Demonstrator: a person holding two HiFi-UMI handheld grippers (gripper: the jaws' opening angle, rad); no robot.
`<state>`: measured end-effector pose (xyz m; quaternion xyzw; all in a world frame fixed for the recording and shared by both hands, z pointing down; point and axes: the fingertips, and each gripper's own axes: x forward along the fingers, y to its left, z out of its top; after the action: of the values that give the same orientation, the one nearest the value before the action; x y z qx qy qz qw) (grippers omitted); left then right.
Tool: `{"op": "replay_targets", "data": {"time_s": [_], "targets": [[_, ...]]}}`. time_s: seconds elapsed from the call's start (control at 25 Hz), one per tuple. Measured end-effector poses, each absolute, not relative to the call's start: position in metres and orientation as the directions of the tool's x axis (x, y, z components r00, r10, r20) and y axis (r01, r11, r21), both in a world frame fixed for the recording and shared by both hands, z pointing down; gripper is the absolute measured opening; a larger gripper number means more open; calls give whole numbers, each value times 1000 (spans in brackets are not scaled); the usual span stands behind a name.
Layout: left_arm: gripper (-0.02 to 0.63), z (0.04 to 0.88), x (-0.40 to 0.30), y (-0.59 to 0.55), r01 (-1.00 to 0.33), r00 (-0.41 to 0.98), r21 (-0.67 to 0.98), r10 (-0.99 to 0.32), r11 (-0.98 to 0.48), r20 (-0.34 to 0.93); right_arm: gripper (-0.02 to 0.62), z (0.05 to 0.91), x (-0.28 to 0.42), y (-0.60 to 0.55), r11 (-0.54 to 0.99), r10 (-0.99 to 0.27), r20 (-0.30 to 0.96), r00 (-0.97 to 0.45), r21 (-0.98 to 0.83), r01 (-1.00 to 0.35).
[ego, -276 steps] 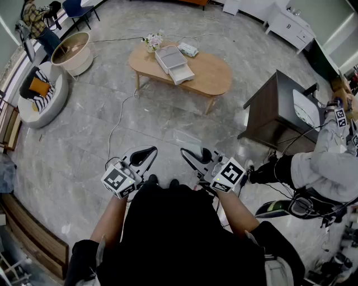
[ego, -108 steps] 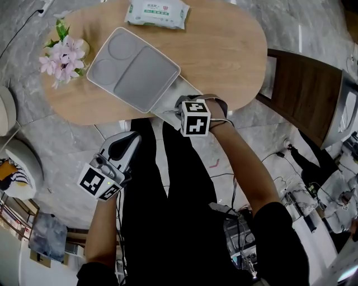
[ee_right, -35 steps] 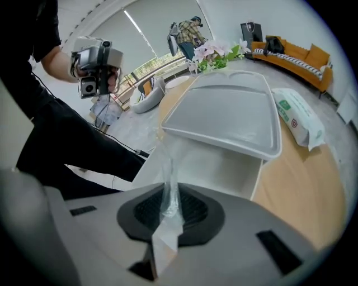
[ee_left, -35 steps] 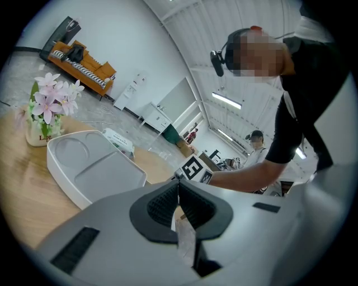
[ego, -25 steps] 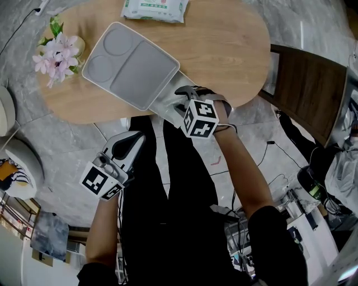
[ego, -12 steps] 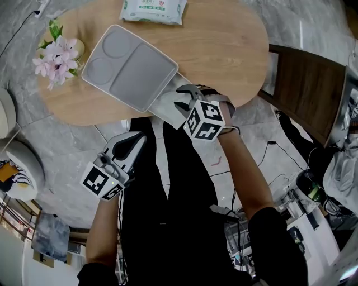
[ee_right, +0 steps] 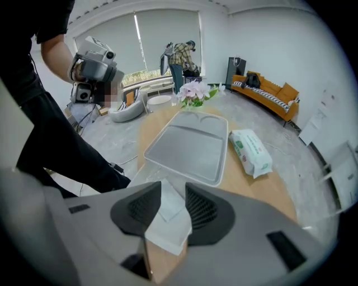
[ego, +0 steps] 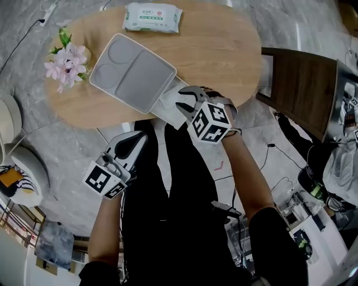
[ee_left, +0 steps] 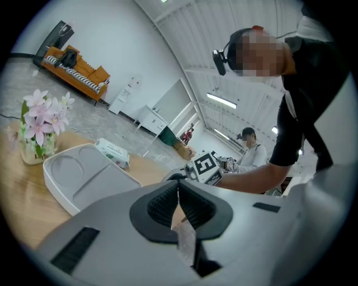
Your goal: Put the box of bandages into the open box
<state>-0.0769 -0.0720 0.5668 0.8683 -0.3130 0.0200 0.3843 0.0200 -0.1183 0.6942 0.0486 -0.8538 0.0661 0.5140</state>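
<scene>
1. The right hand-held gripper (ego: 187, 100) is over the near edge of the oval wooden table (ego: 224, 50). Its marker cube faces up toward the person's head.
2. Its jaws stand apart and are closing, with a flat white box (ee_right: 168, 223) between them. I cannot tell from here whether the pads touch it yet.
3. That flat white box, which looks to be the box of bandages, lies at the table's near edge, right against the near corner of a shallow grey tray (ego: 134, 72).
4. The tray has two round recesses side by side and one long compartment.
5. The left hand-held gripper (ego: 134, 144) hangs off the table beside the person's body, above the marbled floor (ego: 56, 151). It is clenched, pads meeting at the tips with nothing between them.
6. A pack of wipes (ego: 152, 17) lies at the far edge, and pink flowers (ego: 66, 58) stand just left of the tray.
</scene>
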Motion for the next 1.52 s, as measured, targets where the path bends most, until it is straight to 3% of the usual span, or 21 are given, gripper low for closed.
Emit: {"op": "replay_targets", "data": {"time_s": [0.4, 0.6, 0.76, 1.0, 1.2, 1.52], "targets": [[18, 429, -103, -108, -543, 826, 527, -528, -654, 195, 42, 504, 1, -135, 941, -249, 770, -587, 49, -335], [18, 351, -107, -113, -503, 855, 459, -498, -732, 143, 22, 407, -9, -133, 903, -359, 699, -619, 94, -418], [18, 299, -103, -116, -452, 886, 397, -454, -798, 96, 11, 332, -17, -132, 865, -428, 562, -708, 29, -501], [18, 242, -103, -97, -397, 911, 339, -411, -853, 31, 11, 231, -29, -93, 867, -464, 318, -827, -27, -497], [18, 207, -101, -81, -386, 915, 282, -404, -878, -9, 11, 167, -11, -64, 847, -523, 148, -839, -12, -531], [18, 165, -82, -28, -400, 908, 215, -417, -891, -37, 11, 113, 45, 11, 866, -500, -69, -863, -15, -501]]}}
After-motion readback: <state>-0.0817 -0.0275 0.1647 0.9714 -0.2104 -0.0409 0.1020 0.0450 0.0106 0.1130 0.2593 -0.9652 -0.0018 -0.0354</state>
